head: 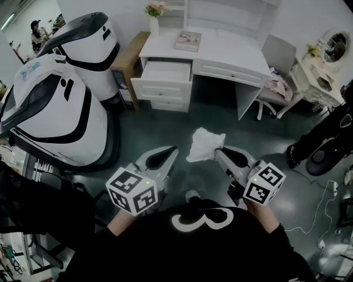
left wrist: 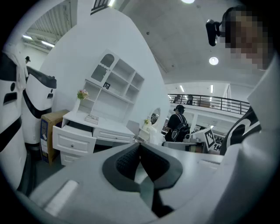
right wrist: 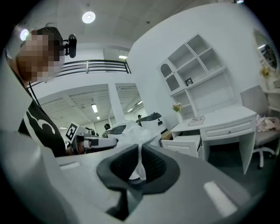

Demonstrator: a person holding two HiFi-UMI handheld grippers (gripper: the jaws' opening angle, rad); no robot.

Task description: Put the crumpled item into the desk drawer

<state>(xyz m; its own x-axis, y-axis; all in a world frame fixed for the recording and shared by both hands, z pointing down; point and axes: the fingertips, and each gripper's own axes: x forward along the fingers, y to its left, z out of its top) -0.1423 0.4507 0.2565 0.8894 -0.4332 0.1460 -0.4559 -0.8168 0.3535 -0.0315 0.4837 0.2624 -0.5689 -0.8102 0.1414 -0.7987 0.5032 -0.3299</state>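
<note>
The right gripper [head: 219, 151] is clenched on a crumpled white item [head: 203, 144], which bunches out ahead of its dark ribbed pads [right wrist: 153, 164] and hangs in the air above the dark grey floor [head: 220, 118], well short of the furniture. The left gripper [head: 170, 151] rides level beside it, its jaws pressed together with nothing between them. Ahead stands a white wooden desk [head: 220, 52] whose top left drawer [head: 165, 71] is pulled out. A pale book [head: 188, 41] lies on the desktop, and a white vase of pink flowers [head: 155, 16] stands at its left end. Two large white pod-shaped machines with black trim [head: 55, 110] stand to the left.
</note>
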